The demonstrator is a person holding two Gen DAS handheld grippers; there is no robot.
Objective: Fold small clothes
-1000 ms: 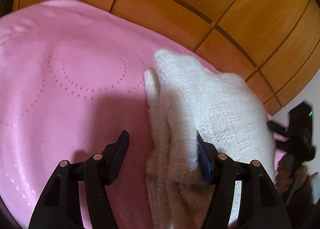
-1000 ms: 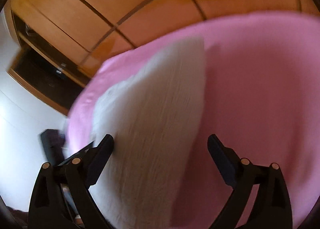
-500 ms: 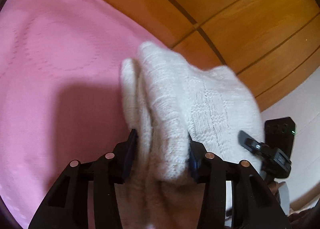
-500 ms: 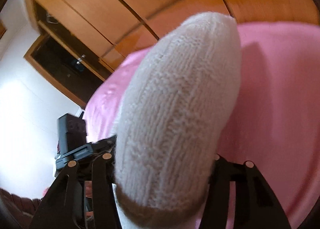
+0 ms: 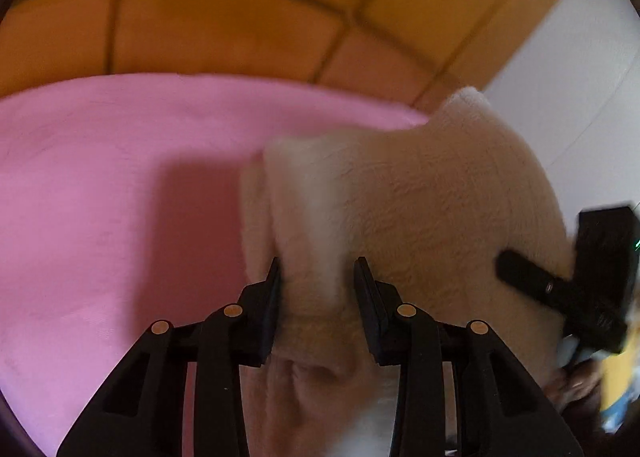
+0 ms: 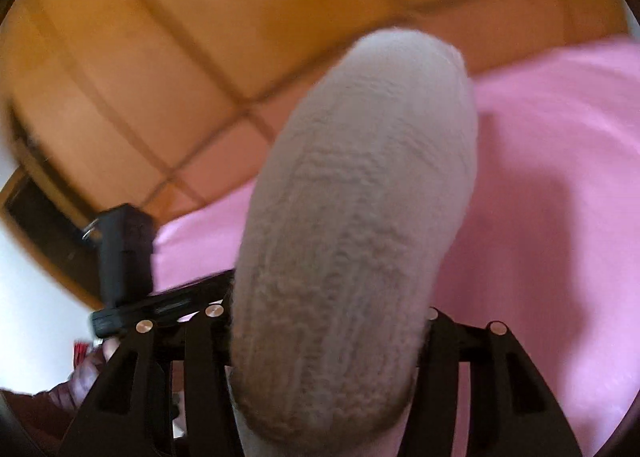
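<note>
A cream knitted garment (image 5: 420,209) is lifted above the pink bed cover (image 5: 100,197). My left gripper (image 5: 318,285) is shut on a bunched fold of it at its left edge. In the right wrist view the same knit (image 6: 360,217) bulges up between the fingers of my right gripper (image 6: 328,333), which is shut on it; its fingertips are hidden by the fabric. The right gripper also shows in the left wrist view (image 5: 560,289) at the garment's right side, and the left gripper shows in the right wrist view (image 6: 132,281).
Orange wooden wardrobe panels (image 5: 240,29) stand behind the bed. A white wall (image 5: 580,77) is at the right. The pink cover (image 6: 560,177) spreads to the right in the right wrist view, with the garment's shadow on it.
Both grippers closed on the knitted garment, which lay on the cover a second ago, and lifted it. Both views tilted up toward the wardrobe.
</note>
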